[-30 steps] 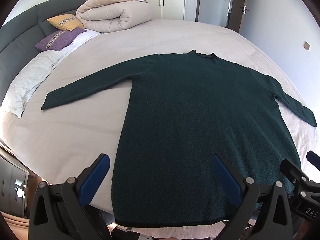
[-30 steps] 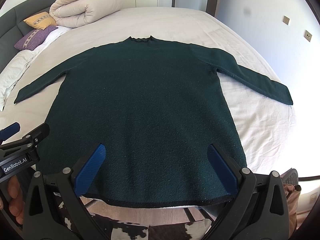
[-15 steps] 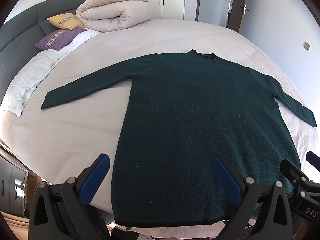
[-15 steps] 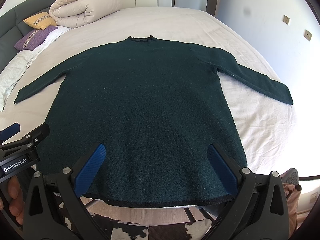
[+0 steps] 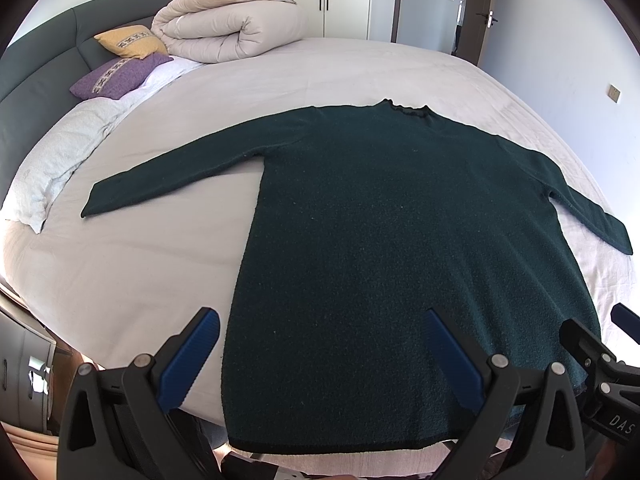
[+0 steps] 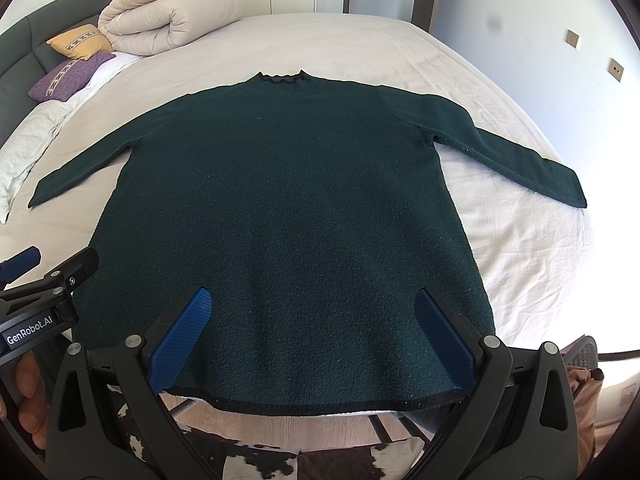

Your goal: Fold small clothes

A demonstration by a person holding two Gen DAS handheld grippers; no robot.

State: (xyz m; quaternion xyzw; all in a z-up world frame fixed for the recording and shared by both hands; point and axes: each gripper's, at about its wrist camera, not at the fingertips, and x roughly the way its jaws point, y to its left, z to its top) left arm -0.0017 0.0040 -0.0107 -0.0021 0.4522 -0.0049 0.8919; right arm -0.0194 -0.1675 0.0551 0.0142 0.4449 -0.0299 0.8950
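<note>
Both the left gripper (image 5: pixel 324 354) and right gripper (image 6: pixel 312 330) hang spread wide, empty, above the hem; against the frames a second ago nothing has shifted, so folding hasn't begun. The dark green sweater (image 6: pixel 280 216) lies flat on the bed (image 6: pixel 500 224) directly ahead, long axis running away from the grippers, collar (image 6: pixel 280 77) farthest, sleeves outspread.

Sweater (image 5: pixel 400 264) lies flat on bed (image 5: pixel 132 280), centre frame, collar toward top, hem at bottom edge of mattress. One sleeve runs out to mid-left, other to mid-right. Upper left: rolled duvet (image 5: pixel 228 28) on bed, two pillows (image 5: pixel 124 60) just left of it against headboard (image 5: pixel 40 60). Left gripper (image 5: pixel 320 360) & right gripper (image 6: pixel 316 340) sit bottom centre of own views, over hem.
</note>
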